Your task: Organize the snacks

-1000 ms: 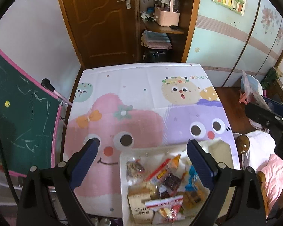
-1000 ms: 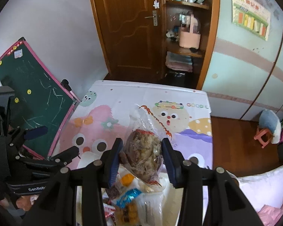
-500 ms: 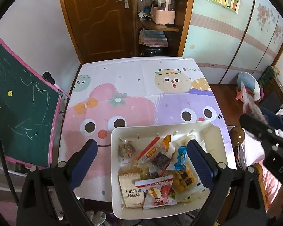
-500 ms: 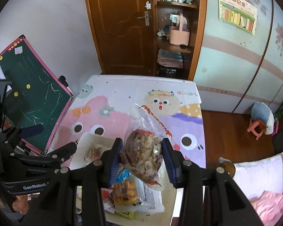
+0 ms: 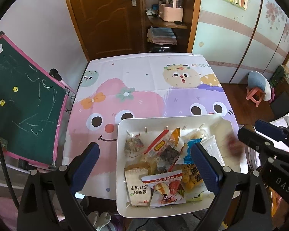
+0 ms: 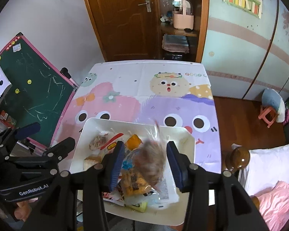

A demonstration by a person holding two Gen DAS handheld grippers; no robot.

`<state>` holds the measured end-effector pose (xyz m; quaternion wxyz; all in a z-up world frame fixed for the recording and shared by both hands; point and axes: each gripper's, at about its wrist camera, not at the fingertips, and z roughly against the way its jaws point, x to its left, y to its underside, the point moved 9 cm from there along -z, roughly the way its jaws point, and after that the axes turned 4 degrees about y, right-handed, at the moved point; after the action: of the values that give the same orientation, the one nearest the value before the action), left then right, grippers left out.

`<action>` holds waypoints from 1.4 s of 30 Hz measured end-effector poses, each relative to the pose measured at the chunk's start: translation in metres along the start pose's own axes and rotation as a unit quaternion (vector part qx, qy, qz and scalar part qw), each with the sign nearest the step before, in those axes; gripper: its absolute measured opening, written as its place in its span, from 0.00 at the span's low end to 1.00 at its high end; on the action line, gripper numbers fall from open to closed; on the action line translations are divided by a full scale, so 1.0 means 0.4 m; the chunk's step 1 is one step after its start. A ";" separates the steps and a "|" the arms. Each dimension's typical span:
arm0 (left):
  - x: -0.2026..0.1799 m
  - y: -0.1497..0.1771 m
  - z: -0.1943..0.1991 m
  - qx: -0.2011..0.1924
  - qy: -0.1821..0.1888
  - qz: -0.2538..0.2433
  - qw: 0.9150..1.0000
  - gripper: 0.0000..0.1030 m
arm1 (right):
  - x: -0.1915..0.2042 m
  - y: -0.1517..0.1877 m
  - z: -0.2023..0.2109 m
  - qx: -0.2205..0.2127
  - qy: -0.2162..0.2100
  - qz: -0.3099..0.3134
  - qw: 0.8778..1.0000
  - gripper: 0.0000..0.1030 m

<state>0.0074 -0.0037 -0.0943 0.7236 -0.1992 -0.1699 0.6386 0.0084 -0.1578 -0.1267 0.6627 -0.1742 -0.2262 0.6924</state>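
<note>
A white tray [image 5: 163, 118] full of wrapped snacks sits at the near right corner of the table. My right gripper [image 6: 145, 147] hangs over the tray's right half with its jaws opening. A clear bag of brown snack [image 6: 151, 159] is between the fingers, blurred, and the left pad stands clear of it. From the left wrist view this bag [image 5: 234, 146] is a brown smear above the tray's right end, just left of the right gripper [image 5: 260, 132]. My left gripper [image 5: 144, 150] is open above the tray's left half and holds nothing. It shows at the left [image 6: 48, 136].
The table [image 5: 144, 80] wears a cartoon cloth, bare beyond the tray. A green chalkboard [image 5: 25, 104] leans at its left side. A wooden bedpost [image 6: 239, 158] and white pillow [image 6: 269, 161] lie close on the right. A pink stool [image 6: 267, 115] stands on the floor.
Both views have shifted so the whole tray now shows below the grippers. The right jaws have widened, and the bag that was pinched between them is now blurred and lower over the tray.
</note>
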 end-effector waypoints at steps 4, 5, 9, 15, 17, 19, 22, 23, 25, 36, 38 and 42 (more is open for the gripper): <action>0.006 0.006 0.002 0.001 -0.002 0.008 1.000 0.94 | 0.000 0.013 -0.006 0.005 -0.004 -0.012 1.000 0.55; 0.006 0.006 0.001 0.001 -0.002 0.010 1.000 0.94 | -0.003 0.015 -0.007 0.005 -0.002 -0.017 1.000 0.60; 0.002 0.010 0.001 0.005 0.003 0.014 1.000 0.95 | -0.020 0.024 -0.004 0.004 -0.006 -0.044 0.999 0.67; -0.011 0.013 0.012 0.002 0.004 0.011 1.000 0.95 | -0.042 0.034 0.015 -0.001 0.004 -0.071 0.997 0.69; -0.014 0.011 0.019 -0.001 0.003 0.010 1.000 0.95 | -0.048 0.034 0.023 -0.005 0.012 -0.073 0.997 0.70; -0.017 0.008 0.023 -0.004 0.001 0.009 1.000 0.95 | -0.053 0.034 0.031 -0.009 0.020 -0.073 0.997 0.71; -0.021 0.007 0.029 -0.006 0.000 0.009 1.000 0.95 | -0.056 0.033 0.041 -0.014 0.026 -0.074 0.997 0.71; -0.023 0.006 0.033 -0.007 -0.001 0.009 1.000 0.95 | -0.057 0.033 0.044 -0.015 0.028 -0.075 0.997 0.71; -0.026 0.005 0.038 -0.010 -0.002 0.007 1.000 0.95 | -0.061 0.031 0.053 -0.019 0.036 -0.072 0.997 0.71; -0.033 0.001 0.062 -0.024 -0.006 0.004 1.000 0.95 | -0.067 0.019 0.078 -0.032 0.051 -0.073 0.996 0.72; -0.033 0.000 0.064 -0.025 -0.006 0.004 1.000 0.95 | -0.068 0.017 0.075 -0.031 0.052 -0.073 0.996 0.71; -0.039 -0.008 0.067 -0.027 -0.006 0.000 1.000 0.95 | -0.074 0.017 0.074 -0.029 0.055 -0.075 0.995 0.71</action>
<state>-0.0053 -0.0177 -0.0693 0.7167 -0.2146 -0.1915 0.6353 -0.0113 -0.1900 -0.1074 0.7189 -0.2133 -0.2217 0.6233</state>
